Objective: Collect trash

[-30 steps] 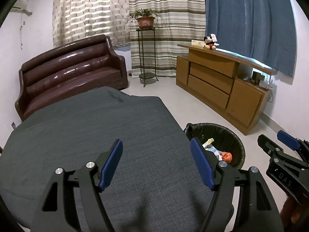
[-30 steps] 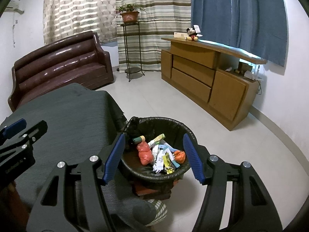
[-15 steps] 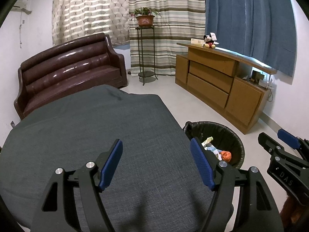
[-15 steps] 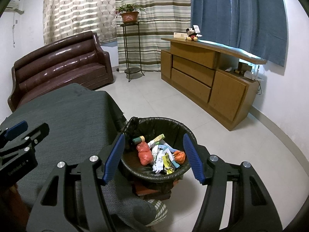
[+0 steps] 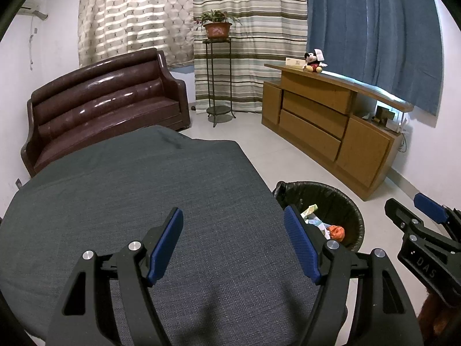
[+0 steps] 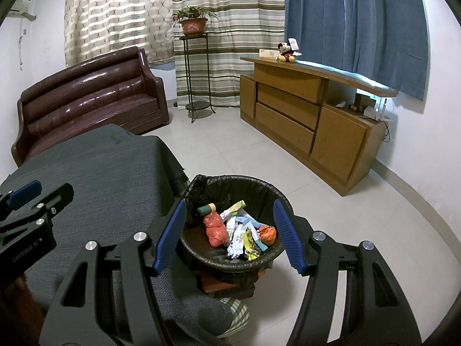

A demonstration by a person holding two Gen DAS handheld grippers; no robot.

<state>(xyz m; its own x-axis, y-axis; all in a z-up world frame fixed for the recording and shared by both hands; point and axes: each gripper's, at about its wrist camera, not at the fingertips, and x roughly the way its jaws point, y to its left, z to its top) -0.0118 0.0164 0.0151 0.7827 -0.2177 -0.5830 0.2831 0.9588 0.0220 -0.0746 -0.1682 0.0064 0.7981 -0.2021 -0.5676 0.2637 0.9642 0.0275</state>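
A black-lined trash bin (image 6: pixel 260 186) stands on the floor beside the grey-clothed table (image 5: pixel 121 190). It holds several wrappers (image 6: pixel 240 230) and orange crumpled bags (image 6: pixel 216 229). My right gripper (image 6: pixel 229 235) is open and empty, above the bin's near rim. My left gripper (image 5: pixel 233 243) is open and empty, above the bare tablecloth. The bin also shows in the left wrist view (image 5: pixel 340 199), to the right of the table. The right gripper (image 5: pixel 417 216) shows at the right edge of the left wrist view. The left gripper (image 6: pixel 34 196) shows at the left edge of the right wrist view.
A brown leather sofa (image 5: pixel 98 106) stands behind the table. A metal plant stand (image 5: pixel 219 80) with a potted plant is by the striped curtain. A wooden sideboard (image 5: pixel 325 121) with a Mickey toy (image 5: pixel 312 62) runs along the right wall. White tiled floor (image 6: pixel 360 230) surrounds the bin.
The left wrist view has shifted slightly; otherwise both grippers stay open and nearly still.
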